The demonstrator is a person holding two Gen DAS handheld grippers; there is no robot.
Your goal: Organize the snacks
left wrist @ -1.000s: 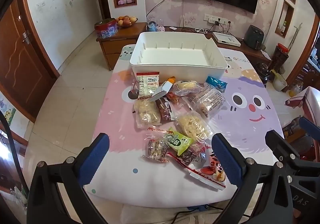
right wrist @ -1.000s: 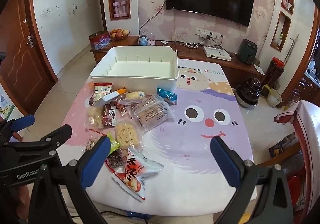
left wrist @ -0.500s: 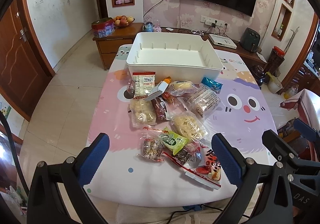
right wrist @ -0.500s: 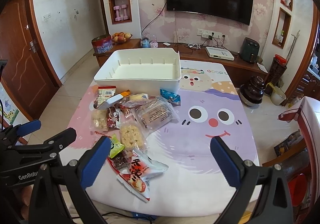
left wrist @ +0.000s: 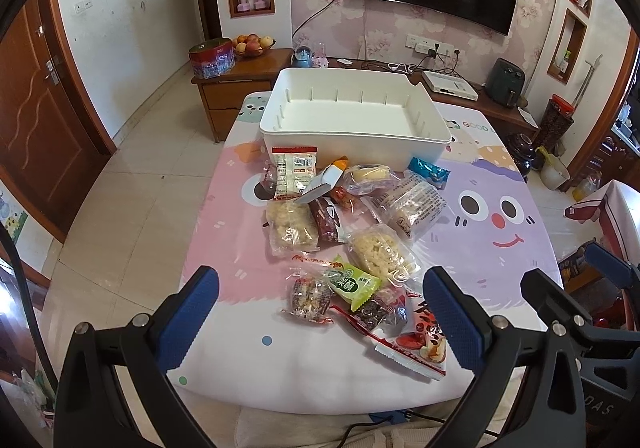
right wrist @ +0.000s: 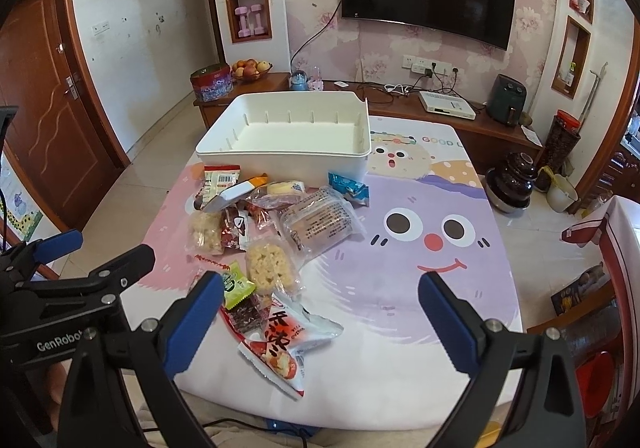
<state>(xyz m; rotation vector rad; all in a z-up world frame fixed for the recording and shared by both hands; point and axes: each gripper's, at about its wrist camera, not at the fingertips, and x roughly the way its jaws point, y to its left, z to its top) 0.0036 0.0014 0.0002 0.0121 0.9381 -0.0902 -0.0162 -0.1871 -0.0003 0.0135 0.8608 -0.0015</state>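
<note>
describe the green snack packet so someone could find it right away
Start at the white bin at the table's far end and follow the snack pile toward the near edge. The green packet lies there among clear and red wrappers, the only bright green one.

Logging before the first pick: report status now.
Left claw and right claw open, holding nothing. White rectangular plastic bin has no snacks in it; wrapped snack packets piled before it. Path unobstructed.

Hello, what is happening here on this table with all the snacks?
A person holds two claws above the near edge of the table. The left claw and the right claw are both open and hold nothing. The snack packets lie in a loose pile in front of the white bin, which has nothing inside yet. Sorting has not begun.
</note>
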